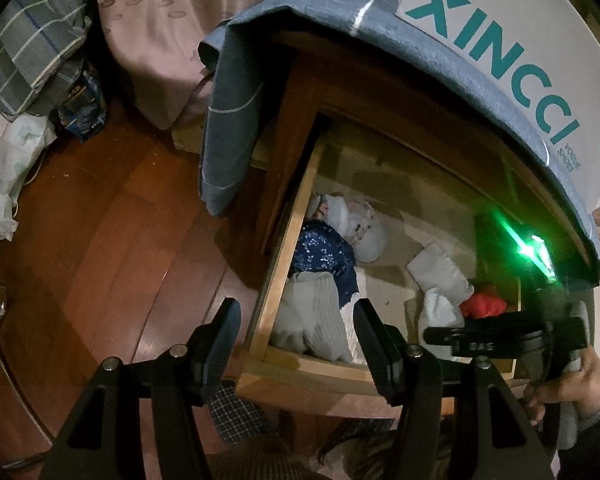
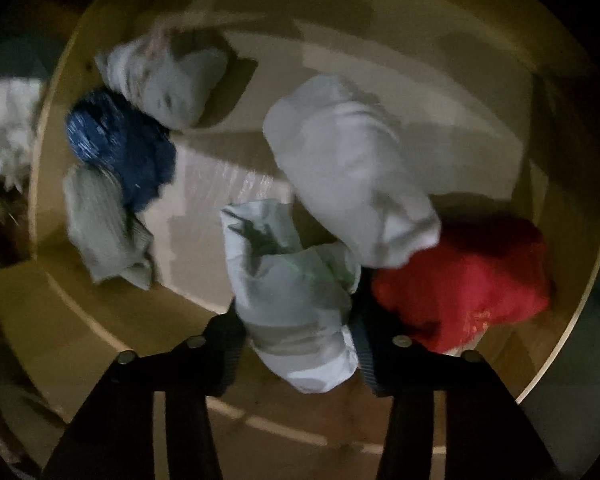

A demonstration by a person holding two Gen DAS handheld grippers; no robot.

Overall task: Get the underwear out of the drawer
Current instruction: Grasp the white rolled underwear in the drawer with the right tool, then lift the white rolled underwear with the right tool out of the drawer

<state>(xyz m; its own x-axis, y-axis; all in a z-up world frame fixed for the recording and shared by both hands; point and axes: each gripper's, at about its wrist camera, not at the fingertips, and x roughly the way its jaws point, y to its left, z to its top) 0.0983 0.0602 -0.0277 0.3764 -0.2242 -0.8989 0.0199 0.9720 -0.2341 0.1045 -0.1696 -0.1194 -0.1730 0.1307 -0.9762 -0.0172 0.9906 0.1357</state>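
While clamped, underwear (image 2: 296, 300) between right jaws.

Open wooden drawer (image 1: 278, 280) carries the clothes: along its left side a pale floral bundle (image 1: 358, 226), touching a navy floral-print piece (image 1: 324, 256), then a grey ribbed roll (image 1: 314, 320) nearest the front. Right side has a white folded bundle (image 1: 440, 276), a pale green-printed piece (image 2: 288, 280) and a red garment (image 1: 484, 304) bunched close together. Bare drawer bottom (image 1: 384, 284) between the two groups; blue-grey cloth (image 1: 236, 120) drapes the cabinet top with a white XINCCI shoebox (image 1: 500, 52) on it.
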